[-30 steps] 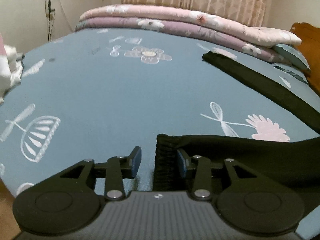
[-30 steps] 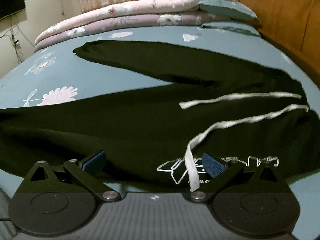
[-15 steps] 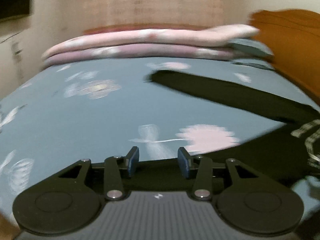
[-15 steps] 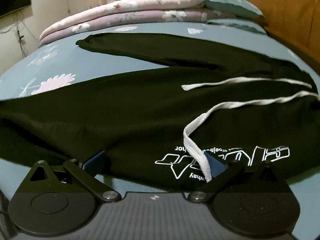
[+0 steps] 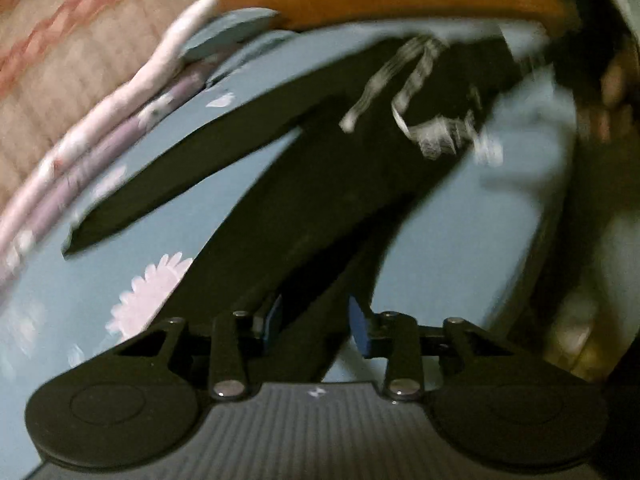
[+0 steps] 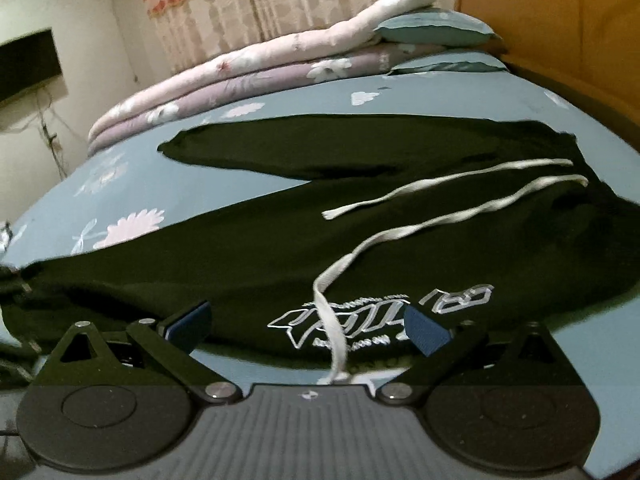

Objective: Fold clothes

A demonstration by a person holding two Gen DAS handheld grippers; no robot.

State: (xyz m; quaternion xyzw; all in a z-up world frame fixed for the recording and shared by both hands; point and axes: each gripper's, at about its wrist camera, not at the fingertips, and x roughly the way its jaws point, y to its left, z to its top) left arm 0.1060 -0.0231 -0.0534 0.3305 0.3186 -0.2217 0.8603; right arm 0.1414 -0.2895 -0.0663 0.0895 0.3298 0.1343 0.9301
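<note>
Black trousers (image 6: 240, 260) with a white printed logo (image 6: 380, 312) and two white drawstrings (image 6: 440, 184) lie spread on a blue flowered bedsheet (image 6: 520, 108). My right gripper (image 6: 308, 328) hangs open over the waist edge, and one drawstring runs down between its fingers without touching them. In the blurred left wrist view, my left gripper (image 5: 314, 320) has the near leg of the trousers (image 5: 280, 220) between its blue pads. The jaws are closing on that cloth, which stretches away toward the waist and drawstrings (image 5: 400, 92). The far leg (image 5: 180, 172) lies flat to the left.
Folded pink and lilac quilts (image 6: 260, 68) and a blue pillow (image 6: 432, 28) lie along the far side of the bed. An orange wooden headboard (image 6: 560, 20) stands at the right. A blurred hand (image 5: 612, 80) shows at the upper right of the left wrist view.
My left gripper has swept across the bed and rolled, with the trouser leg still in its jaws. It now faces the waist and headboard. The right gripper has shifted slightly along the waist.
</note>
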